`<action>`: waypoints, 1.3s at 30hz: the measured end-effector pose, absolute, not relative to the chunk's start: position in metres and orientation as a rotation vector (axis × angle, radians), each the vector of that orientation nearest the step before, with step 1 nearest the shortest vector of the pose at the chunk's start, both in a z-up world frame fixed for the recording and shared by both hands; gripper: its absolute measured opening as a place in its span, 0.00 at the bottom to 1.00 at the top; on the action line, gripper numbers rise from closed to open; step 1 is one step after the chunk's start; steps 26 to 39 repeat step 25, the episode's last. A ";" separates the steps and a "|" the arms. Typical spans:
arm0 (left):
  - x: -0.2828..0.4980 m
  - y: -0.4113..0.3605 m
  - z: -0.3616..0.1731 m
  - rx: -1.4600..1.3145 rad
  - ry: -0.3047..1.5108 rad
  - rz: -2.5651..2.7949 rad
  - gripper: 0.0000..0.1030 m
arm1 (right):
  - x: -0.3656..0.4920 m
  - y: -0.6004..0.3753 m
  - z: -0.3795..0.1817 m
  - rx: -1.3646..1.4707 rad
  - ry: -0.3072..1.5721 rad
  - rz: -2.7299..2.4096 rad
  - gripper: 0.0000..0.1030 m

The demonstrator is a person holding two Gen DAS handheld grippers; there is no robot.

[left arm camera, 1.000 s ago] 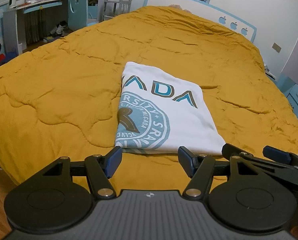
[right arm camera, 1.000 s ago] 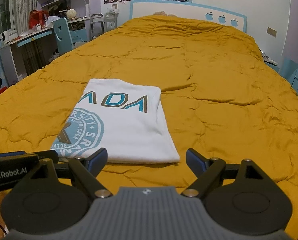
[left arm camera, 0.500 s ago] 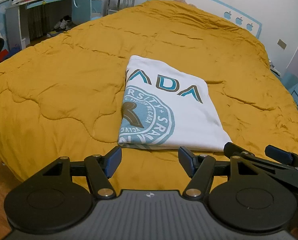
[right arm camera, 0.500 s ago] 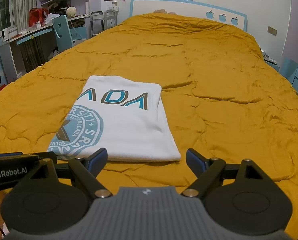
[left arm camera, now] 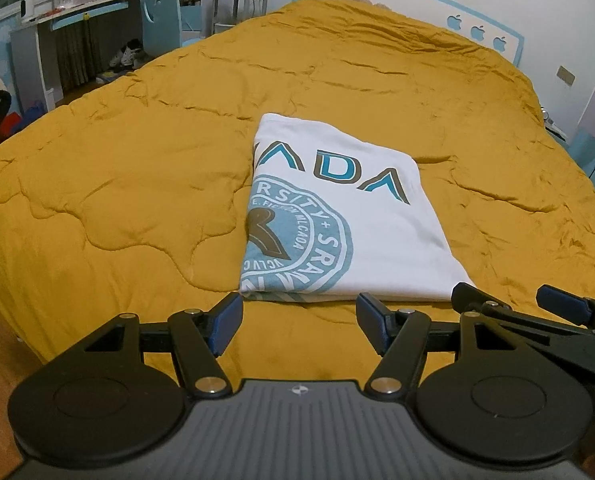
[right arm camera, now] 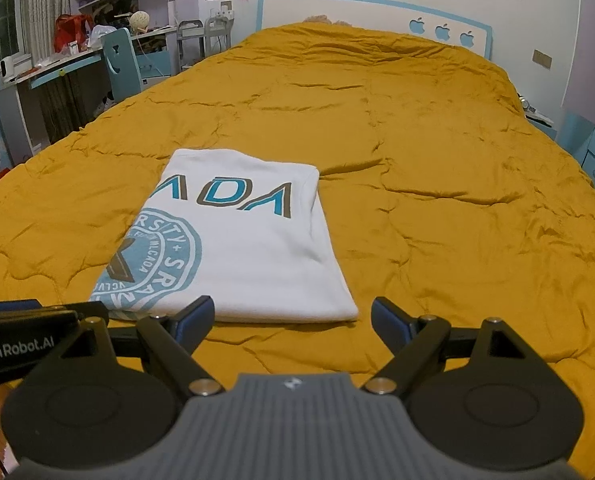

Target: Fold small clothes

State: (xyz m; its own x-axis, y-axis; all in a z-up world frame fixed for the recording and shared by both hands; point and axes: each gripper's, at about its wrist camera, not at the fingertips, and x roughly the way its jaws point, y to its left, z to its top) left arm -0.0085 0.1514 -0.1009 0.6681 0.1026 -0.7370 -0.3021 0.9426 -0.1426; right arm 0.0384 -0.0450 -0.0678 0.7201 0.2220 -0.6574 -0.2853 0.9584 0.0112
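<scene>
White cotton T-shirt with teal seal print and "ADA" lettering (left arm camera: 349,216) lies folded into a neat rectangle on the mustard-yellow quilted bed cover (left arm camera: 137,168), near the bed's foot edge. Left tool (left arm camera: 299,322) hangs just short of the shirt's near hem, fingers spread wide, nothing between them. Right tool (right arm camera: 293,320) sits beside it, likewise spread and empty, aimed at the shirt's near right corner (right arm camera: 347,312); its dark body also shows at the right edge of the left view.

Judgement: fold looks close to finished, perhaps one more halving left.

Risks:
- Pinching only the top layer at the hem would peel the stack open and undo the fold.
- Soft, puffy quilt gives under pressure; a fingertip could catch the cover along with the shirt.
- Tools close side by side; could knock together.
- Uneven lift skews the edges.
</scene>
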 end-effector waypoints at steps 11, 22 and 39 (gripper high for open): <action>-0.007 0.152 -0.100 -0.255 0.811 0.237 0.75 | 0.039 -0.044 -0.069 -0.094 0.711 0.281 0.79; -0.008 0.150 -0.101 -0.238 0.799 0.247 0.75 | 0.037 -0.043 -0.071 -0.095 0.714 0.277 0.79; -0.007 0.150 -0.101 -0.242 0.808 0.249 0.75 | 0.037 -0.043 -0.071 -0.096 0.716 0.276 0.79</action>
